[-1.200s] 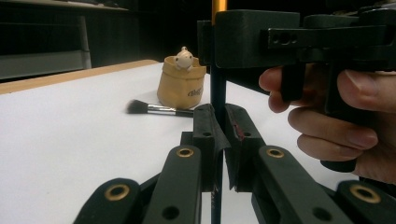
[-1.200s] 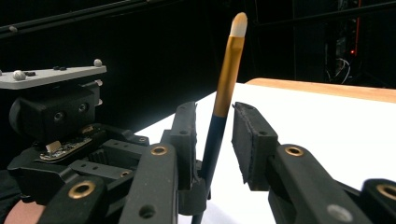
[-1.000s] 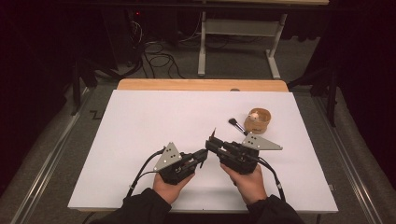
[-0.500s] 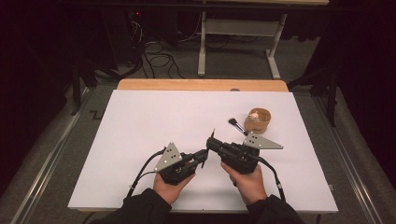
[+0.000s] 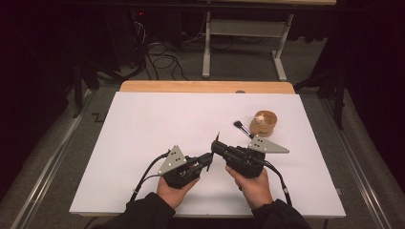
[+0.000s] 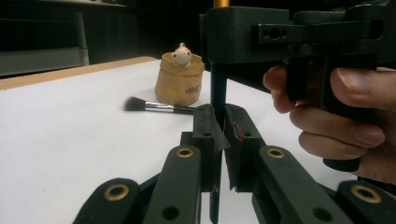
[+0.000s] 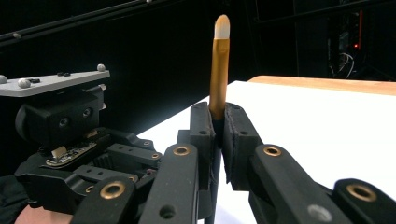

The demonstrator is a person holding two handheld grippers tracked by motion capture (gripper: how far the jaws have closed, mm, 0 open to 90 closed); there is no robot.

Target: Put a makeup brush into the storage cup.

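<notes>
A slim brush point(image 7: 219, 60) with a gold ferrule, pale tip and black handle point(image 6: 217, 88) stands upright between both grippers near the table's front middle. My right gripper point(image 7: 218, 112) is shut on it just below the ferrule. My left gripper point(image 6: 219, 114) is shut on the black handle lower down. In the high view the left gripper point(image 5: 209, 157) and right gripper point(image 5: 216, 145) meet tip to tip, with the slim brush point(image 5: 218, 138) poking up above them. A hand holds each gripper.
A black-bristled makeup brush point(image 5: 241, 129) lies flat on the white table top point(image 5: 157, 124), beside a tan pouch point(image 5: 263, 123) holding a small figure point(image 6: 181, 52), right of the grippers. A wooden strip point(image 5: 205, 87) runs along the far edge.
</notes>
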